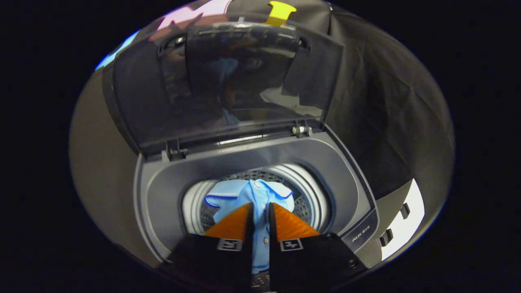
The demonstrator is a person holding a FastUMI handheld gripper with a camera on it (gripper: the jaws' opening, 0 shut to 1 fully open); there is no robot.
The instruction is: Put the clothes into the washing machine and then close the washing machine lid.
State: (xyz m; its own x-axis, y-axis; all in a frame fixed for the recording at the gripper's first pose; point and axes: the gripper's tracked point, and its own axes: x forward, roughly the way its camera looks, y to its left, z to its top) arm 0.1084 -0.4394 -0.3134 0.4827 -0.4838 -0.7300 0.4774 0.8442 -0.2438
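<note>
Gripper view, gripper [260,211] clamped on blue shirt [254,193] over washer drum [313,191], lid [228,85] raised beyond

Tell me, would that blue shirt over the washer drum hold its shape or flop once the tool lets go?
Probably flop: the blue shirt hangs in soft folds from the tool, whose fingers pinch its buttoned front. It looks light, thin cloth, so it should likely drop and crumple into the drum rather than stand or roll.
</note>
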